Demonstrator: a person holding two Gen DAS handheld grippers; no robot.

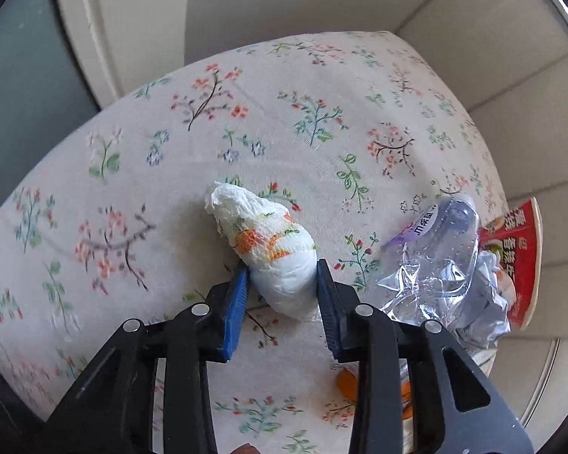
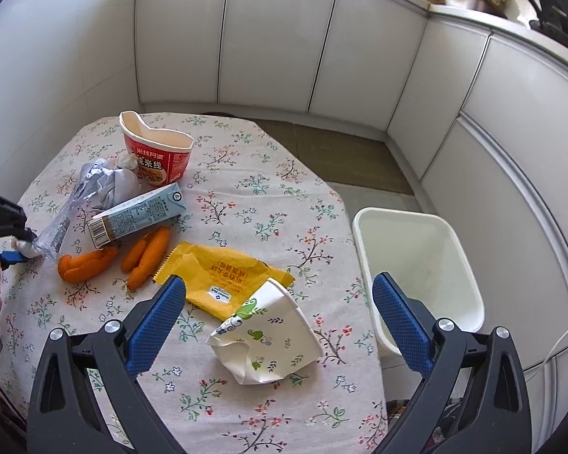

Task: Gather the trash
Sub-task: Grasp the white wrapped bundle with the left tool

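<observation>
The left gripper (image 1: 282, 270) is clamped on a crumpled tissue wad (image 1: 272, 249) on the floral tablecloth (image 1: 132, 174), both blue pads pressing its near end while the rest pokes out toward 11 o'clock; a crushed plastic bottle (image 1: 435, 253) lies at the gripper's 3 o'clock. The right gripper (image 2: 278, 312) hangs spread wide and empty above a crumpled paper cup (image 2: 269, 336), which lies between its fingers just toward 6 o'clock. A yellow wrapper (image 2: 216, 272) touches the cup at 11 o'clock, and the white bin (image 2: 363, 227) stands off the table at 3 o'clock.
</observation>
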